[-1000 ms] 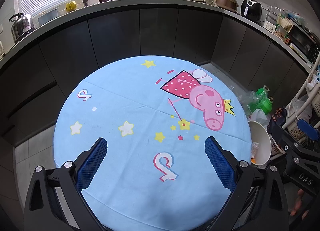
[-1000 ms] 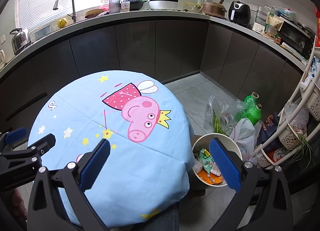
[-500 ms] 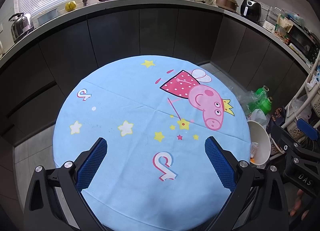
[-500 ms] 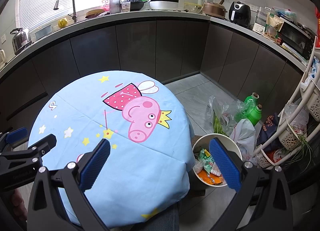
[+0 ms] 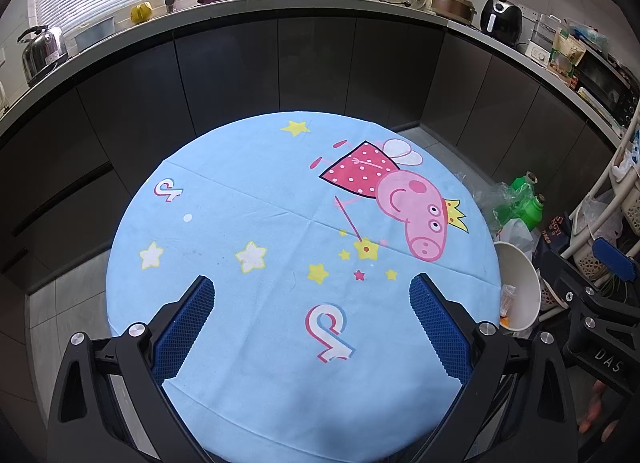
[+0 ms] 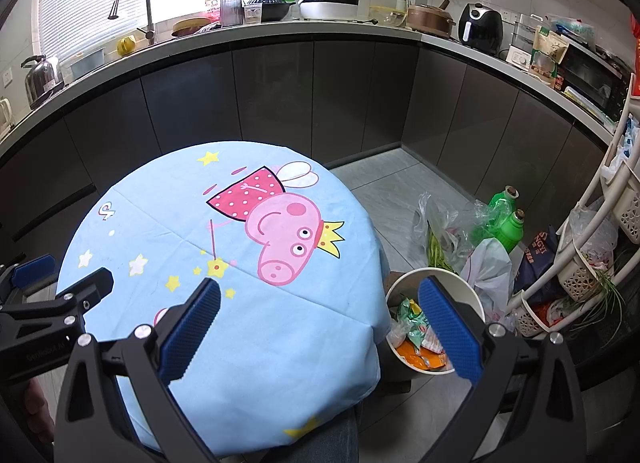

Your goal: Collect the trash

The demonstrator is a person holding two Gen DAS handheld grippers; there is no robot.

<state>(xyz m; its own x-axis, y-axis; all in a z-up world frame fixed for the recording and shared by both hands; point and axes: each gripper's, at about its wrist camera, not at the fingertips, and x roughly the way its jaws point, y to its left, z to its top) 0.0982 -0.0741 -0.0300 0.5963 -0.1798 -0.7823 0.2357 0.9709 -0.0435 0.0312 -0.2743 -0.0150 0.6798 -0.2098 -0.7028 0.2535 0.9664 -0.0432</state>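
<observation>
Now I hold both grippers, left gripper [image 5: 312,299] and right gripper [image 6: 320,299], wide and empty above the bare tablecloth [image 5: 260,191], since wrappers already fill the white bin [image 6: 400,287].

The bench's [image 5: 248,191] near rim runs off the bottom edge, the bin [image 5: 516,283] is half tucked behind its cloth, wrappers [image 6: 416,327] inside sit partly behind the right gripper's [image 6: 320,325] pad, their print unreadable.

One round bench [image 6: 280,363] under a blue cloth is seen. One white bin [image 6: 472,295] of wrappers is counted beside it, and two green bottles [image 6: 512,225] behind. One kettle [image 6: 42,77] and one tap [image 6: 140,3] are counted.
</observation>
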